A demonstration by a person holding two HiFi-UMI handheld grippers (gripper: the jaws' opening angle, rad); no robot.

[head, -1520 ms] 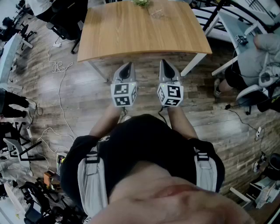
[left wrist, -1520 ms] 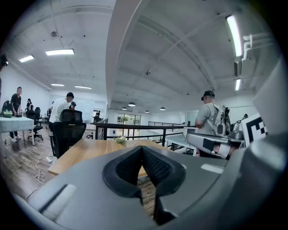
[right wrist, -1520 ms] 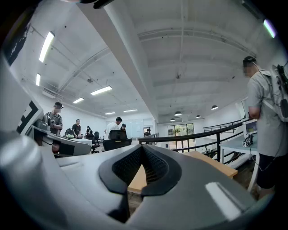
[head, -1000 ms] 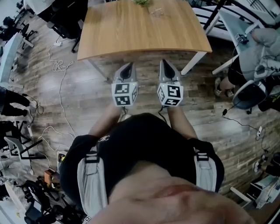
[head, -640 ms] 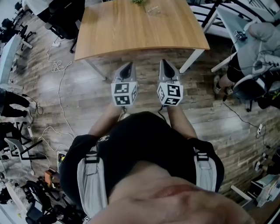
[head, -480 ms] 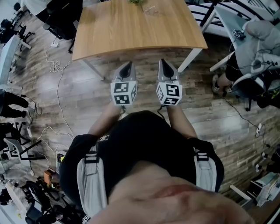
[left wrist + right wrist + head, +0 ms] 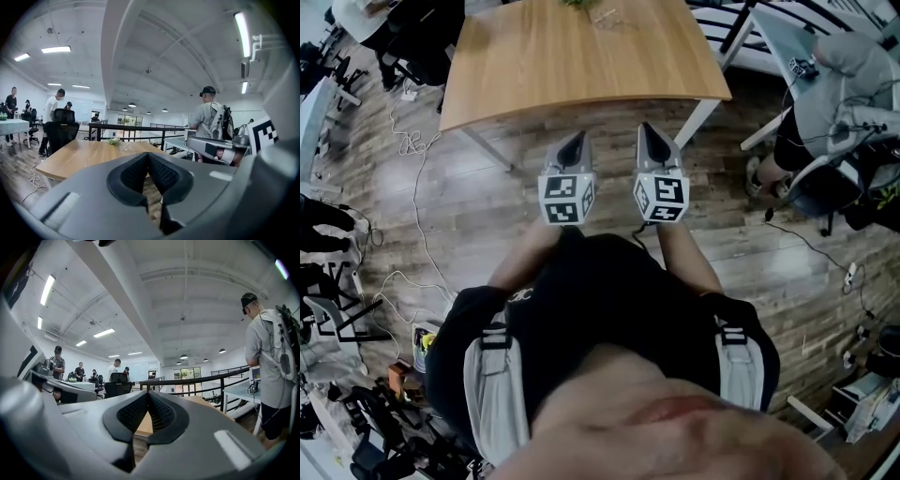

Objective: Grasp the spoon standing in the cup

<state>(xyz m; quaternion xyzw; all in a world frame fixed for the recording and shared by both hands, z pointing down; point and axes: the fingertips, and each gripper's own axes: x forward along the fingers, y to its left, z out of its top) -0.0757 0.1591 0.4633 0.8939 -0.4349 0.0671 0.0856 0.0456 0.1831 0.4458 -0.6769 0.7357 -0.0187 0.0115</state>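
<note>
A wooden table [image 7: 581, 56] stands ahead of me on the wood floor. Near its far edge sits a small clear cup [image 7: 607, 15] beside a green plant [image 7: 579, 4]; the left gripper view shows the cup [image 7: 123, 146] too, but I cannot make out a spoon at this distance. My left gripper [image 7: 575, 141] and right gripper [image 7: 648, 129] hang side by side over the floor, short of the table's near edge. Both are shut with nothing between the jaws, as the left gripper [image 7: 148, 155] and right gripper [image 7: 148, 393] close-ups show.
A person in grey with a backpack [image 7: 208, 122] stands at a desk to the right. Black office chairs [image 7: 417, 28] sit at the table's left. Cables [image 7: 412, 141] trail over the floor at left. A white table leg [image 7: 698, 122] stands at the right corner.
The table has slid left and slightly up in the head view. Both grippers keep the same pose, shut and side by side.
</note>
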